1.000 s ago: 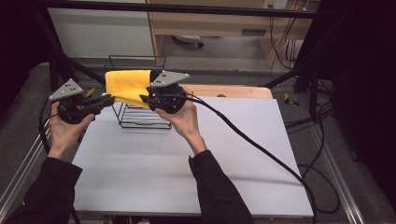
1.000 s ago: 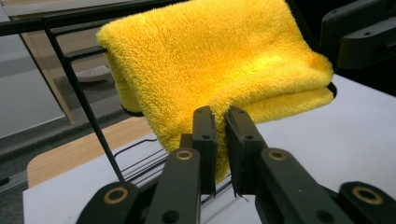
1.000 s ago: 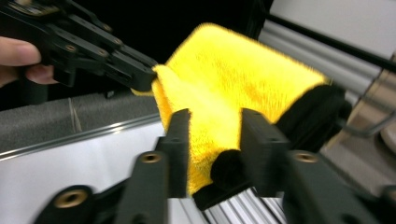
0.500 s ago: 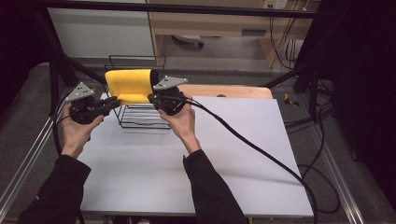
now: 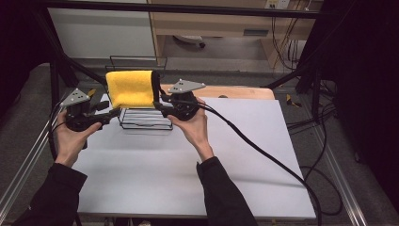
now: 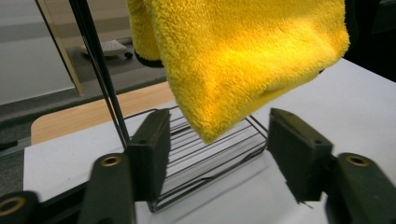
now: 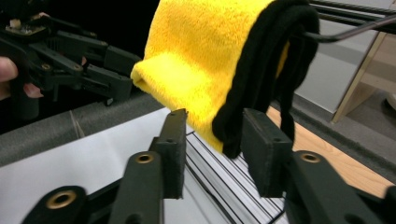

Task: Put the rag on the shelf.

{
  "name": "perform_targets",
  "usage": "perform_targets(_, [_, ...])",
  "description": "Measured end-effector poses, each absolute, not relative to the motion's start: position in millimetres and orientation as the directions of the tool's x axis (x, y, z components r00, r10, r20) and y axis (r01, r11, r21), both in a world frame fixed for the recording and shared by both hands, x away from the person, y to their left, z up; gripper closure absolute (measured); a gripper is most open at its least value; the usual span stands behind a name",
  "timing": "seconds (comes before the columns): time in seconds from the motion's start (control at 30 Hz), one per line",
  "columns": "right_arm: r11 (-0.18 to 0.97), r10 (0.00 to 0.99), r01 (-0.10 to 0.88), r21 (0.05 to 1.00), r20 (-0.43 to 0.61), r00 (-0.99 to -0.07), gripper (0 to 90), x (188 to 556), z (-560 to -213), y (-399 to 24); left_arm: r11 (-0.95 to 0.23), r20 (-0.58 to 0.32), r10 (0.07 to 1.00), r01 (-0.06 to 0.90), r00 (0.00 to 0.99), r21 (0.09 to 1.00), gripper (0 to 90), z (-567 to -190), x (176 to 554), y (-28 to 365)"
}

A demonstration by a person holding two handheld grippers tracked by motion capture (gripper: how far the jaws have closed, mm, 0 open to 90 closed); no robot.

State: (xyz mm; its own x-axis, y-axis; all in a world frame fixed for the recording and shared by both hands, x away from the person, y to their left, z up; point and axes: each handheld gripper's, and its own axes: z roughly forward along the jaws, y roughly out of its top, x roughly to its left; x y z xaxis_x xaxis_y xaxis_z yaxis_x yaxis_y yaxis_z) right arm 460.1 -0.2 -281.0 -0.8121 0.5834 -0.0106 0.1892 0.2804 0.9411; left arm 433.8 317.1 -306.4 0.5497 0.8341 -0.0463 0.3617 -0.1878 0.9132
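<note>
A yellow towel [image 5: 131, 88] with a black edge hangs folded over the top bar of a black wire rack [image 5: 143, 123] at the table's back left. My left gripper [image 5: 110, 114] sits at the towel's lower left. In the left gripper view the towel [image 6: 243, 60] hangs with its corner between the left gripper [image 6: 219, 156] jaws, which have just been opening and stand clear of it. My right gripper [image 5: 160, 106] is at the towel's right edge. Its jaws [image 7: 215, 149] have just been opening too, and the black edge [image 7: 261, 79] hangs loose between them.
The rack stands on a white table sheet [image 5: 197, 174] with a wooden board [image 5: 235, 92] behind it. A thick black cable [image 5: 263, 150] trails from the right gripper across the table to the right. Black frame posts [image 5: 56, 70] rise behind the left hand.
Both grippers gripped the towel's lower corners earlier; now both pairs of jaws stand apart and the towel hangs on the rack by itself. The left hand has sunk slightly.
</note>
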Motion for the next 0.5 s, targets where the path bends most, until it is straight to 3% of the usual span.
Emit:
perform_targets(0.17, [0.281, 0.581, 0.219, 0.935, 0.016, -0.814, 42.1, 451, -287, -15, -0.216, -0.039, 0.829, 0.383, 0.558, 0.898, 27.8, -315, 428, 312])
perform_targets(0.5, [0.281, 0.624, 0.289, 0.915, 0.054, -0.779, 18.7, 437, -313, -60, -0.26, -0.031, 0.807, 0.401, 0.59, 0.878, 20.0, -350, 413, 295])
